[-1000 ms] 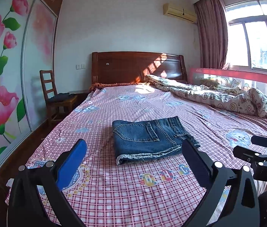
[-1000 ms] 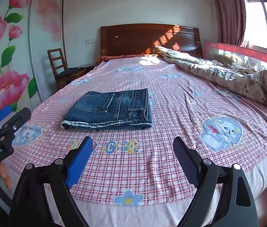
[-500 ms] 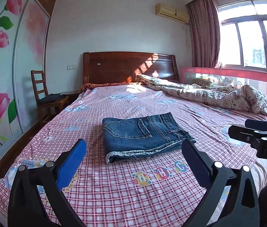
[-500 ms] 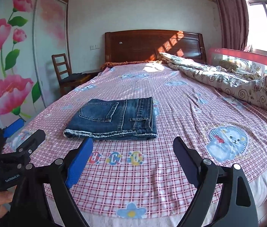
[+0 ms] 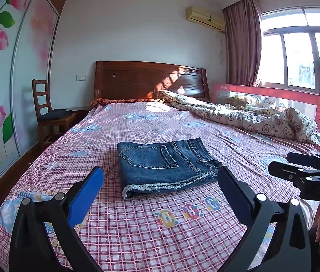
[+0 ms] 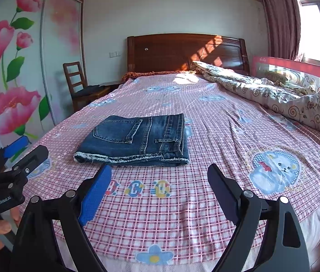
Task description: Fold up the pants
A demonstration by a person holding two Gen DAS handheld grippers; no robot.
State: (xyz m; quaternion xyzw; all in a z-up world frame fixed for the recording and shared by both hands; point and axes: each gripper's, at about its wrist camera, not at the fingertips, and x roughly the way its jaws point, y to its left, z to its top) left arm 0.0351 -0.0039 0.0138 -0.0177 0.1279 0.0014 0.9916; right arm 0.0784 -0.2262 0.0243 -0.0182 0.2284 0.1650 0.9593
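The folded denim pants (image 5: 166, 163) are lying on the bed (image 5: 182, 226) just ahead of both wide-open, empty grippers, long axis crosswise; the right gripper (image 6: 160, 192) is sitting slightly nearer than the left gripper (image 5: 160, 188).

dark blue denim pants (image 5: 164, 161) on pink checked, cartoon-printed bedsheet (image 5: 182, 233).

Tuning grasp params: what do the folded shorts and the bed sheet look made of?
Folded shorts: denim, likely cotton; matte washed blue, contrast stitching, frayed pale hem. Bed sheet: thin woven fabric, possibly cotton; matte printed pink check, lies flat with fine wrinkles.
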